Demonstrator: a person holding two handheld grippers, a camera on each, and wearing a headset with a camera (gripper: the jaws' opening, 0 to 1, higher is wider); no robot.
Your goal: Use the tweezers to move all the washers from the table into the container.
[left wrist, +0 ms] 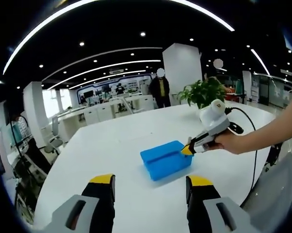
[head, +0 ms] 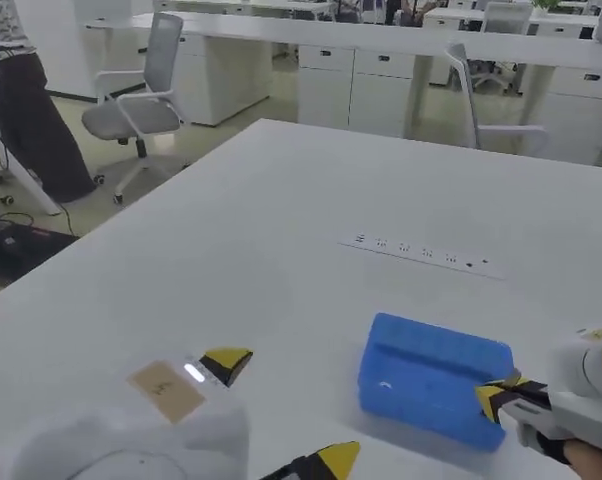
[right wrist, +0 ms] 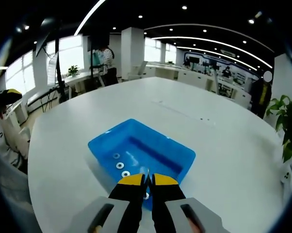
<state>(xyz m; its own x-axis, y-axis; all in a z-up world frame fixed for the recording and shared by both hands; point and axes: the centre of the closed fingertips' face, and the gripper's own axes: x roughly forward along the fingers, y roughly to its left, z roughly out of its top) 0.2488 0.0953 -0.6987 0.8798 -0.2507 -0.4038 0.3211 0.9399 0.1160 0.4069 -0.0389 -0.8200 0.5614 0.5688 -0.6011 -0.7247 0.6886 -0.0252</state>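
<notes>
The right gripper (right wrist: 146, 181) has its yellow-tipped jaws pressed almost together on a thin metal sliver poking out between them, which reads as the slim steel tweezers (right wrist: 147, 175). Whether their tip carries a washer is too small to tell. The shallow blue rectangular plastic container (right wrist: 158, 145) sits on the wide white table (head: 281, 220), directly ahead of and below that claw, and the tweezers' tip hangs over its near wall. Inside, three small silver ring washers (right wrist: 120, 165) lie in a short row on the container's floor, just left of the tip. In the head view the container's long axis runs across the person from left to right. The right gripper stands at its right-hand end, either touching the rim or just above it; which one cannot be told. The left gripper (left wrist: 151, 183) hovers well apart on the container's other side, jaws spread wide with nothing between them, so the right one is much the nearer. No loose washer can be made out on the bare table, so the job is probably at a drop-off or near its end. Any release should come only with the tip inside the walls, since a washer let go at the rim could bounce out
</notes>
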